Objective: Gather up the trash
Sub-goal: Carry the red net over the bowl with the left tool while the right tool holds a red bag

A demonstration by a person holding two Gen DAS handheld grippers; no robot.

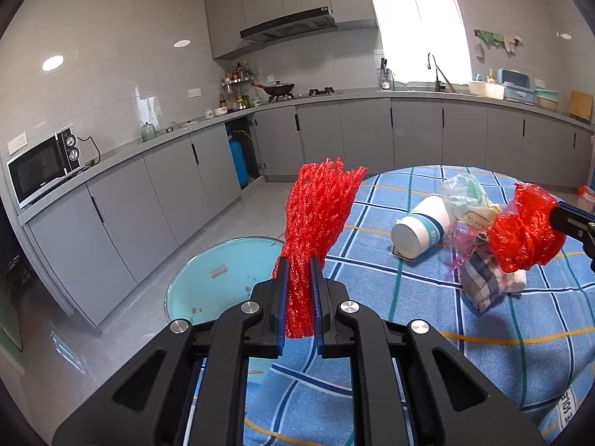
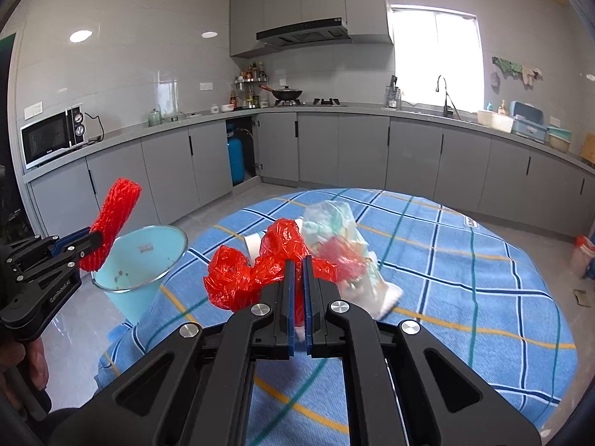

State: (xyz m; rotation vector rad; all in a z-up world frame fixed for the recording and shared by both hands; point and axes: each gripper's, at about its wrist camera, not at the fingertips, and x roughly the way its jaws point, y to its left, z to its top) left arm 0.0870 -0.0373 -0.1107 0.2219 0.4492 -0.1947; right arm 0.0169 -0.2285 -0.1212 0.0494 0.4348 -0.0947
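My left gripper (image 1: 299, 260) is shut on a red foam net sleeve (image 1: 319, 204), which stands up from the jaws above the light blue trash bin (image 1: 223, 271). The right wrist view shows that gripper (image 2: 93, 239) and the net (image 2: 115, 215) over the bin (image 2: 141, 256). My right gripper (image 2: 298, 260) is shut on a crumpled red plastic bag (image 2: 241, 278), lifted over the blue checked table (image 2: 465, 278). A tipped white paper cup (image 1: 420, 228), a clear plastic bag (image 1: 465, 193) and a checked wad (image 1: 483, 278) lie on the cloth.
The bin stands on the floor against the table's left edge. Grey kitchen cabinets (image 2: 353, 148) run along the far walls, with a microwave (image 2: 52, 137) on the left counter and a blue gas cylinder (image 2: 236, 160) in an open cupboard. A person's hand (image 2: 33, 364) grips the left tool.
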